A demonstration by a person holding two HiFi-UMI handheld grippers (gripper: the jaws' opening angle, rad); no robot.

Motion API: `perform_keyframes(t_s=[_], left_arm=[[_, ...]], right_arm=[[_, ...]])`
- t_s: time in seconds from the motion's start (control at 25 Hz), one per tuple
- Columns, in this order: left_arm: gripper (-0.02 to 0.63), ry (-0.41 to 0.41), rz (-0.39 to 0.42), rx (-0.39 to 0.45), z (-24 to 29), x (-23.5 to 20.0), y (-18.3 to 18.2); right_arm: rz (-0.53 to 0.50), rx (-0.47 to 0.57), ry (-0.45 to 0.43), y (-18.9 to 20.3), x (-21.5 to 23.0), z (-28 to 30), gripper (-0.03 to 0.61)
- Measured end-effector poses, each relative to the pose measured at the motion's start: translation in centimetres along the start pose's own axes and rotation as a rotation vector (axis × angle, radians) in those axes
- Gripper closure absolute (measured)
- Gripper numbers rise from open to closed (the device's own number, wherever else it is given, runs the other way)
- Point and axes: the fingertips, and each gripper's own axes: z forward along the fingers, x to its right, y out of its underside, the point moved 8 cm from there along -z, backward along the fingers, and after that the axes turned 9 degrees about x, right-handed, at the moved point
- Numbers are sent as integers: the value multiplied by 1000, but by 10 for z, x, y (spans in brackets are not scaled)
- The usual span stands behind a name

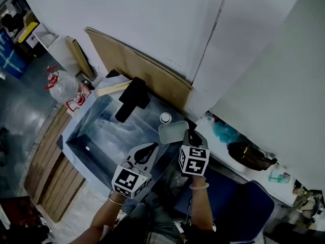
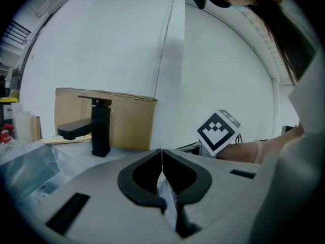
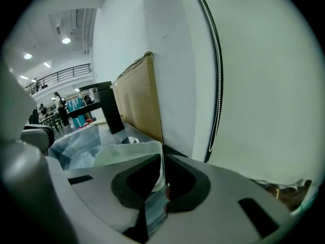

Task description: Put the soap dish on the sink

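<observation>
Item under inspection: the soap dish [image 1: 172,132], a pale, shallow tray. It is held by one wall at the back right corner of the sink [image 1: 84,117], near the white wall [image 1: 167,29] and just beside a small round cap [image 1: 166,117] on the rear ledge.

Grip: the right tongs [image 3: 161,161] are clamped on the dish's thin rim, with the wall of the dish pinched upright between the two black pads. The left tongs [image 2: 162,154] are brought together at the tips with nothing between them. They hover over the front of the basin and play no part in the carry.

Surroundings: a black faucet [image 1: 131,99] stands on the rear ledge to the left of the dish. A cardboard sheet [image 1: 147,72] leans against the wall behind it. Clear plastic film [image 1: 119,131] lines the basin.

Step in hand, by my assessment: the placing stage. The dish is at the sink but not yet released. The head view is dim and steep here, so I cannot say whether the base already rests on the ledge or hangs just above it.

Next move calls for: lowering the dish until its base sits flat on the ledge, clear of the round cap and the basin edge, then parting the right tongs and drawing them off without tipping the tray.
</observation>
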Motion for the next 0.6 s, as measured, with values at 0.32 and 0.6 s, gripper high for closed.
perform_keyframes(t_s=[0.32,0.6], left_arm=[[604,-2,20,18,-14,5,-10],[604,-8,33,39,-35,10,-17]], right_arm=[[17,50,5,-7,-4,-16,545],[4,65,10,-7,-14,-37,545]])
